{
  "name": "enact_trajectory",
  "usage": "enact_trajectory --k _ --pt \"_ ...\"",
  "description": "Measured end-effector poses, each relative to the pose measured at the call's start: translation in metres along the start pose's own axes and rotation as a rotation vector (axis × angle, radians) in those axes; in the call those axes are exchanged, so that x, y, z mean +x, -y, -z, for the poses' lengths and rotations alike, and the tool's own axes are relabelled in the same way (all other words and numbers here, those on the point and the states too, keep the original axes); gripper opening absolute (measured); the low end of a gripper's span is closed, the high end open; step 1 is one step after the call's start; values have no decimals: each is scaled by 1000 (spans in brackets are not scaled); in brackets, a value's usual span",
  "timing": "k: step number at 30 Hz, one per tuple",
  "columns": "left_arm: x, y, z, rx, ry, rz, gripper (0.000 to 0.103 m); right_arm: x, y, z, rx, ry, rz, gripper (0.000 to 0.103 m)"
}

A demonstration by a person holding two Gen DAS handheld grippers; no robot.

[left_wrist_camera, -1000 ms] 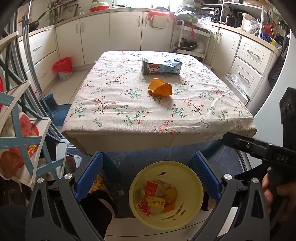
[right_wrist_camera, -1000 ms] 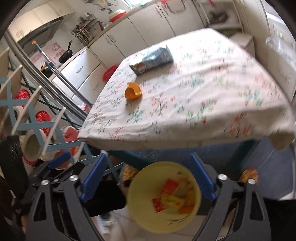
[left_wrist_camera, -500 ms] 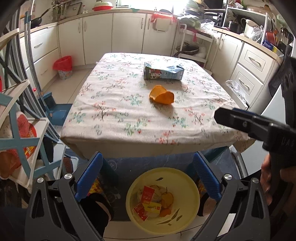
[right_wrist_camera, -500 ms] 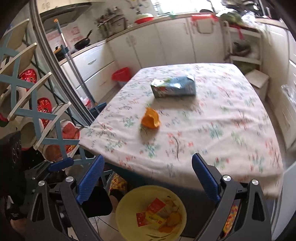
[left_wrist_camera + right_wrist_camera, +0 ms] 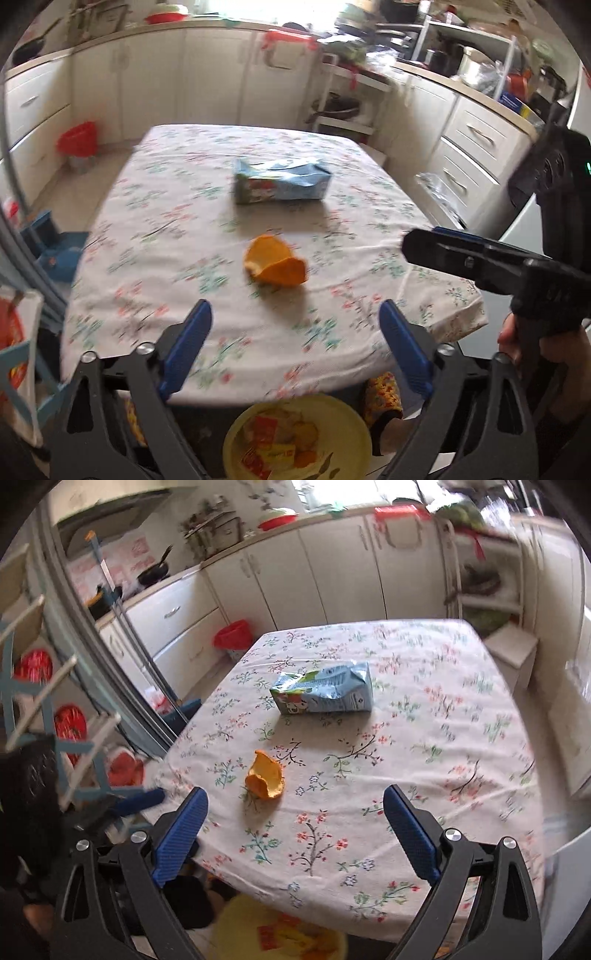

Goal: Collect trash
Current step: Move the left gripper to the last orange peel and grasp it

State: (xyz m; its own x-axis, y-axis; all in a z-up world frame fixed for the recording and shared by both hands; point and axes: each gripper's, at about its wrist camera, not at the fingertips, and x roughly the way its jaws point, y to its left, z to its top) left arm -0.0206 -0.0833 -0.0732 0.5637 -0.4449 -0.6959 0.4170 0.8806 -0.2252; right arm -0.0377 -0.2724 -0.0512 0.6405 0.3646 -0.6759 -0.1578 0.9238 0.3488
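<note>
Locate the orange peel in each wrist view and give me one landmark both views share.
Left wrist view: orange peel sits near picture centre on the floral tablecloth, nearer the camera than the blue carton.
Right wrist view: orange peel lies left of centre, just above the left blue pad.
Shared landmark: the blue carton, lying on its side beyond the peel.

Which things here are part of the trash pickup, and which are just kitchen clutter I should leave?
For the job:
- orange peel on the tablecloth
- crushed blue carton lying on its side behind it
- yellow bin below the table's near edge, already holding wrappers

Just lying about:
- small red bin by the cabinets
- frying pan on the counter
- red bowl on the counter
</note>
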Motion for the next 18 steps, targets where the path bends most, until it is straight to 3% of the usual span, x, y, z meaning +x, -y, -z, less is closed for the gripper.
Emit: enact_trajectory --k 5,10,18 --pt "32 9 -12 30 -28 10 68 -7 12 -6 79 28 -44 92" --pt "57 -1 -17 -38 -49 -20 54 -8 23 -7 147 31 -84 92" --pt "78 -12 -23 -45 -72 -52 18 -6 33 -13 195 34 -119 92"
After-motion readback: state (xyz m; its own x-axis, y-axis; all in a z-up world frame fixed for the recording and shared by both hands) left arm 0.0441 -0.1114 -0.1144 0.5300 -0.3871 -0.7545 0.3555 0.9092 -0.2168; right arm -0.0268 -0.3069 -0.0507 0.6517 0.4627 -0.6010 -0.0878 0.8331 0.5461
